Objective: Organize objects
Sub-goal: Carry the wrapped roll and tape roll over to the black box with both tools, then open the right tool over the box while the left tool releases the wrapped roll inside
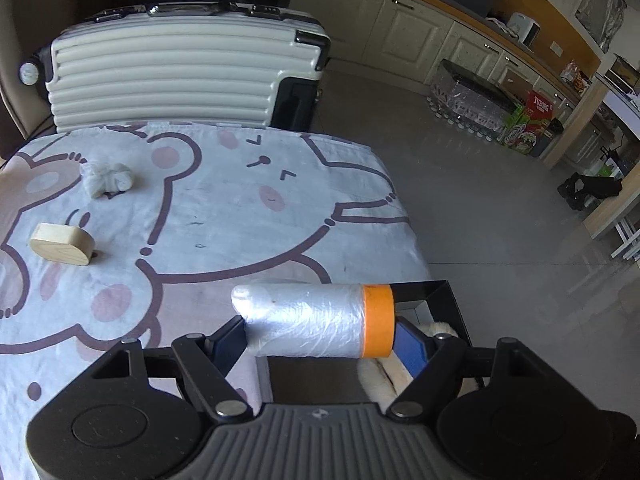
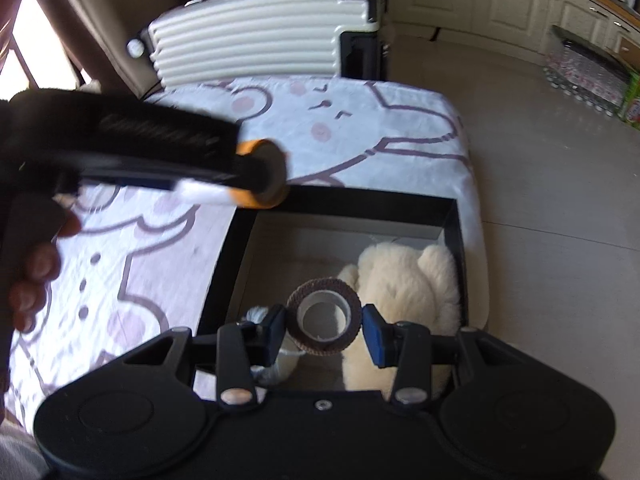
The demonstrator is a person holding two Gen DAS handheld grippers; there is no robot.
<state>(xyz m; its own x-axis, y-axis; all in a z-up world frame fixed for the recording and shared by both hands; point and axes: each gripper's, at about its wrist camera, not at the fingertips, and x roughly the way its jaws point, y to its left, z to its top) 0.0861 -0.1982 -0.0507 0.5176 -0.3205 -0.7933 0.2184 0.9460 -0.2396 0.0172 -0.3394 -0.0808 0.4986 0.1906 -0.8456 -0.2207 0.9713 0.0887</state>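
The left gripper (image 1: pixel 320 334) was clamped on a film roll (image 1: pixel 308 320), a clear-plastic cylinder with an orange band at its right end, low in the frame beside a black box (image 1: pixel 436 292). The right gripper (image 2: pixel 325 330) pinched a brown tape roll (image 2: pixel 325 320) with a pale core, above the box (image 2: pixel 452 216) holding a cream plush (image 2: pixel 404 280).

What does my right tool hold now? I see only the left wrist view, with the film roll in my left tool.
Observer: The right tool is shut on a brown tape roll, above the black box.
Operator: Is this box empty?
Observer: No, a cream plush toy lies in its right part.
Operator: Is anything else inside?
Observer: A whitish object lies left of the toy, partly hidden by the tool; I cannot tell what it is.
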